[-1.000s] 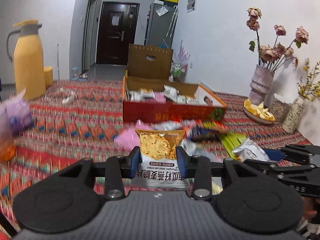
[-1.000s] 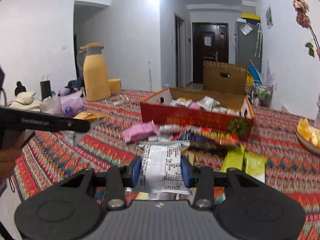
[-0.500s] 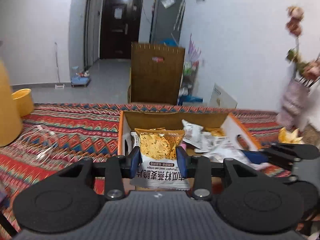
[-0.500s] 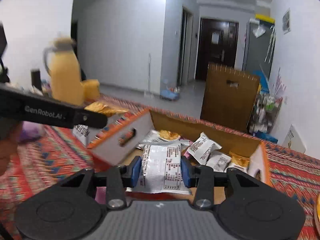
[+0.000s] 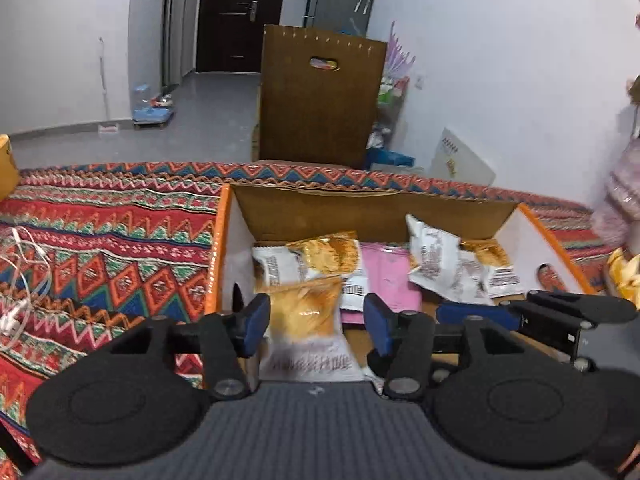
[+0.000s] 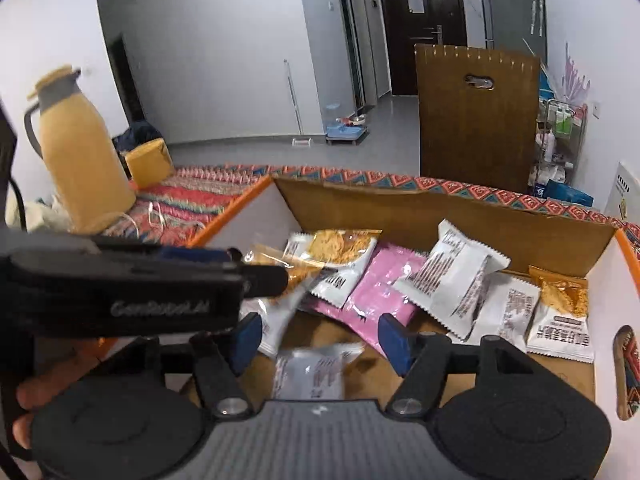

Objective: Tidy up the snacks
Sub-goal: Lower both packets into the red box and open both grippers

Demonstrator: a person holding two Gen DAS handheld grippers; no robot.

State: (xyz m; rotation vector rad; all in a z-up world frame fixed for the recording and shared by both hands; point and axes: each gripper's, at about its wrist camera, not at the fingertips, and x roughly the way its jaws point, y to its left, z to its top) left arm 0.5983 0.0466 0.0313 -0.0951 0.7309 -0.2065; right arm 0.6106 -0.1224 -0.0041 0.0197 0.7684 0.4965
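Both grippers hang over the open cardboard box (image 5: pixel 376 210), which also shows in the right wrist view (image 6: pixel 440 216). My left gripper (image 5: pixel 316 324) is open; the orange-and-white crisp packet (image 5: pixel 308 332) is loose between its fingers, blurred. My right gripper (image 6: pixel 320 338) is open; the silver-white packet (image 6: pixel 312 372) sits loose below it, blurred. Several white, orange and pink snack packets (image 6: pixel 452 276) lie in the box. The right gripper shows at the right of the left wrist view (image 5: pixel 560 312); the left gripper shows at the left of the right wrist view (image 6: pixel 132 284).
The box stands on a table with a patterned red cloth (image 5: pixel 100 240). A yellow thermos (image 6: pixel 80 160) stands at the table's left. A white cable (image 5: pixel 20 280) lies on the cloth. The raised brown box lid (image 5: pixel 320 96) stands behind. A pink vase (image 5: pixel 620 200) is at the right.
Both grippers moved forward from the snack pile to over the box. Both jaws opened and let go of their packets, which are dropping into the box.
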